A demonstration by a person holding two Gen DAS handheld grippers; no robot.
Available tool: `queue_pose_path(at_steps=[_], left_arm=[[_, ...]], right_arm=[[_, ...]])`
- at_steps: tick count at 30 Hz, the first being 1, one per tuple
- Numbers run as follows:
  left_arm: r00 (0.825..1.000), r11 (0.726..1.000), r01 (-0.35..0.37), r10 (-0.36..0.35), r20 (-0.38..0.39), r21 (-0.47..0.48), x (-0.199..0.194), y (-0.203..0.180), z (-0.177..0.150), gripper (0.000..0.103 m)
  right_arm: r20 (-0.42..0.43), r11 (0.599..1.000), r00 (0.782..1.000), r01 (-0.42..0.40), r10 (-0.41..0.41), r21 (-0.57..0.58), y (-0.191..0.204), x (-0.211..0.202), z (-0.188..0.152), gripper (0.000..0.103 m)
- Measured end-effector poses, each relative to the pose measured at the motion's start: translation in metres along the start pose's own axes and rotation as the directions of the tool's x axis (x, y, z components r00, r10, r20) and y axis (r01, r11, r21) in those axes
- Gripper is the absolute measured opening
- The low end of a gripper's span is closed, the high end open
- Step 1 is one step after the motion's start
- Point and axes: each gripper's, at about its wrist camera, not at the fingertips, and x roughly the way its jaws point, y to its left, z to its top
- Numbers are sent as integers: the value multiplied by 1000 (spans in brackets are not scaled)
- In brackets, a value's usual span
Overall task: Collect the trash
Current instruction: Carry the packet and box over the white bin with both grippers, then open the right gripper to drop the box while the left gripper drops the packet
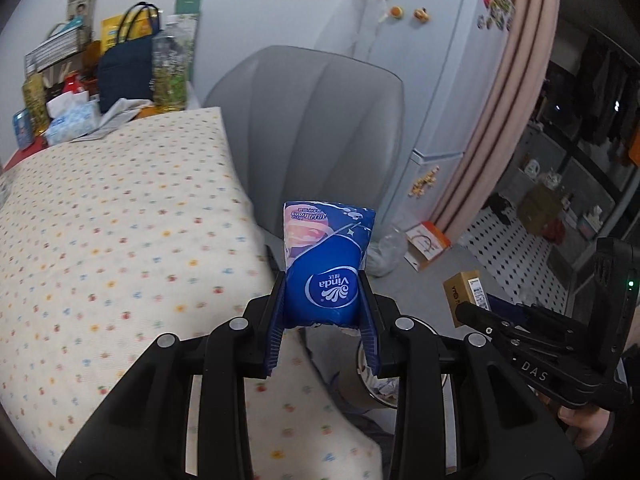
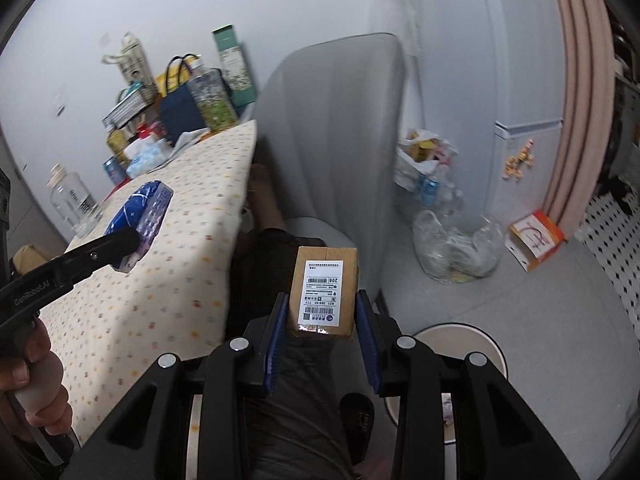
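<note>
Both jaws were clamped: my left gripper (image 1: pixel 324 304) held the tissue pack (image 1: pixel 326 266) upright, my right gripper (image 2: pixel 322 316) held the cardboard box (image 2: pixel 324 292) lengthwise. I judged the bin (image 2: pixel 486 338), at four o'clock below the box, nearer my right hand.

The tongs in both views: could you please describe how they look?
Both tongs, left and right, are black linkage frames with silver pivot bolts and ribbed blue finger pads. White lettering marks their sides: "GenRobot.AI" on the left, "DAS" on the right. A bare hand grips a pale handle.
</note>
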Motion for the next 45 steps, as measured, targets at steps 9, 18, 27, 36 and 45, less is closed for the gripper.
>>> queue_pose_path(at_steps=[9,18,27,36,45], left_arm=[[997,998,40,-37,-64,47,39,-40,0,33],[990,994,62,-49,-130,95,74,-75,-8,33],[985,990,72,-52,-165,120,87,-97,-15,33],[973,977,132,-95,-212,166,105,-124,-15,33],[952,958,196,-134,-275,211,130,-162,-22,33]], right_arm=[[-22,995,998,57,-56,85,-54,7,-12,33],[-63,973,992,121,-111,194,-112,33,-33,38],[-61,950,987,157,-146,270,-148,32,-42,79],[1,939,981,185,-193,289,-168,0,-38,86],[12,919,970,228,-244,322,-194,-24,-44,87]])
